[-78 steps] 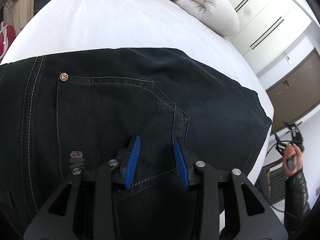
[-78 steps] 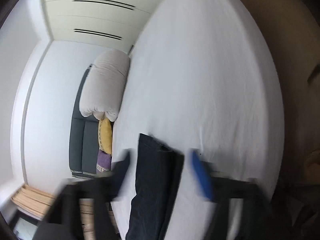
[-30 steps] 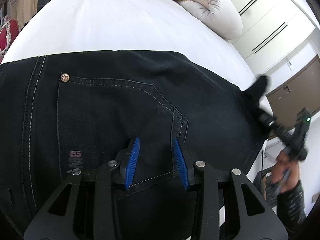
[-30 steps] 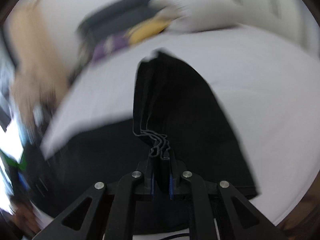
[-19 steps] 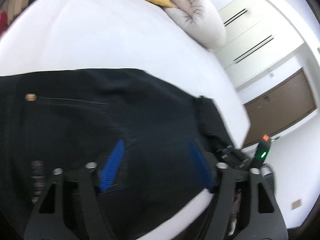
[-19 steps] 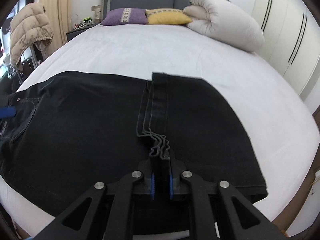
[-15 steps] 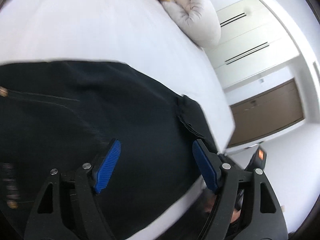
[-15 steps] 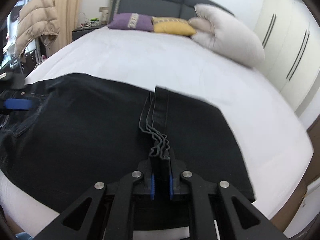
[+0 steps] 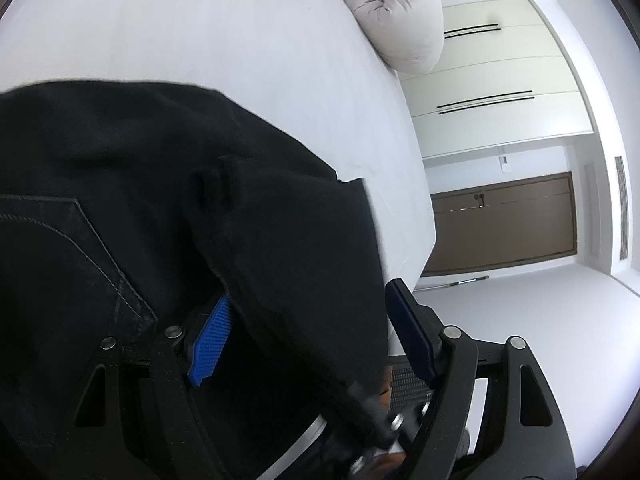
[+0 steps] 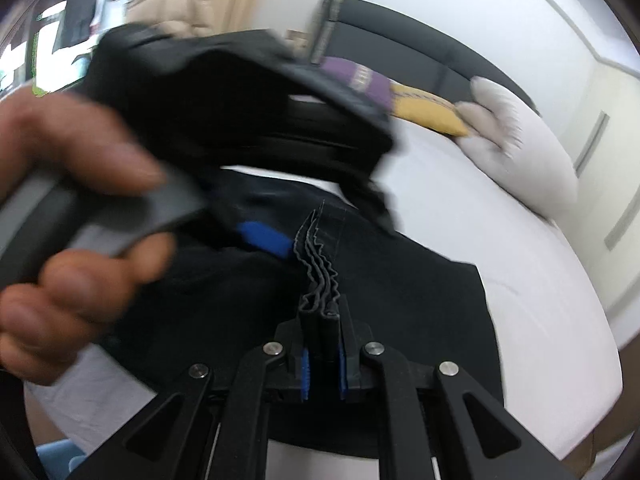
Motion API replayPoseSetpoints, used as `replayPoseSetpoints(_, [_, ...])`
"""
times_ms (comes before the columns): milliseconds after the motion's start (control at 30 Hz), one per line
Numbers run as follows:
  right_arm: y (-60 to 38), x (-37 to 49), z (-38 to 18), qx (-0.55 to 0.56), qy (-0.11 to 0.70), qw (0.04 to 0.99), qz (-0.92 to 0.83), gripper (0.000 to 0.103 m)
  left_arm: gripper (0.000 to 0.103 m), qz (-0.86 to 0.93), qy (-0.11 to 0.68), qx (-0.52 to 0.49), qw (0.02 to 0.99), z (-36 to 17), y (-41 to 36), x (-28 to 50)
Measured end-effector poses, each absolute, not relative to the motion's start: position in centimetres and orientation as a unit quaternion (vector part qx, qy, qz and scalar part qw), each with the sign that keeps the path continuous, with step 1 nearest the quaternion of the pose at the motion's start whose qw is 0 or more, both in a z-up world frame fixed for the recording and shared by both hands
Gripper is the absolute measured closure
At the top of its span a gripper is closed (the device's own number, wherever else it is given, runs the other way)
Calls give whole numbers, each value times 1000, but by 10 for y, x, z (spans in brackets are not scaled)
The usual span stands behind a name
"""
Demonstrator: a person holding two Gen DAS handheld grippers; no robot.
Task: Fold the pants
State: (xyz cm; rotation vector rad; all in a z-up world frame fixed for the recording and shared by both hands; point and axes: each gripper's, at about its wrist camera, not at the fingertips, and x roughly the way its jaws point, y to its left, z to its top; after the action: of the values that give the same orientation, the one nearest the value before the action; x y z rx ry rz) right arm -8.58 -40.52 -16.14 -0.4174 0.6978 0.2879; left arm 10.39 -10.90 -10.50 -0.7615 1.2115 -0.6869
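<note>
While the black pants (image 9: 120,208) lie spread across the white bed (image 9: 224,28), the fold looks mid-way: the leg end is being carried over toward the waist. The next move, I'd judge, calls for laying that edge down square before letting go. The right gripper (image 10: 321,364) is clamped tight on the bunched hems (image 10: 318,276), tilted downward. The left gripper (image 9: 308,344) straddles a raised fold, its jaws closing, seemingly not yet pinching. A blurred hand (image 10: 68,200) grips its handle.
</note>
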Motion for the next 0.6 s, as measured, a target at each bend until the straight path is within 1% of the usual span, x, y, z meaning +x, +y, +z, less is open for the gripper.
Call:
replayPoseSetpoints(33, [-399, -86, -163, -206, 340, 906, 146, 92, 58, -310, 544, -337, 703, -104, -108, 104])
replayPoseSetpoints(67, [-396, -86, -165, -208, 342, 904, 150, 92, 69, -310, 547, -331, 704, -103, -106, 104])
replayPoseSetpoints(100, [-394, -86, -166, -210, 345, 902, 152, 92, 75, -304, 551, -325, 706, -104, -103, 105])
replayPoseSetpoints(200, [-391, -82, -166, -208, 351, 900, 157, 92, 82, -294, 555, -316, 711, -107, -94, 106])
replayPoseSetpoints(433, [-379, -71, -168, -226, 360, 889, 171, 91, 82, -273, 560, -298, 723, -121, -87, 102])
replayPoseSetpoints(533, [-381, -68, -178, -228, 372, 882, 176, 91, 82, -257, 564, -291, 729, -131, -81, 100])
replayPoseSetpoints(567, [-382, -64, -182, -228, 377, 880, 178, 89, 82, -254, 565, -290, 729, -134, -80, 101])
replayPoseSetpoints(600, [-386, -59, -186, -222, 391, 875, 182, 83, 82, -247, 568, -290, 729, -138, -78, 100])
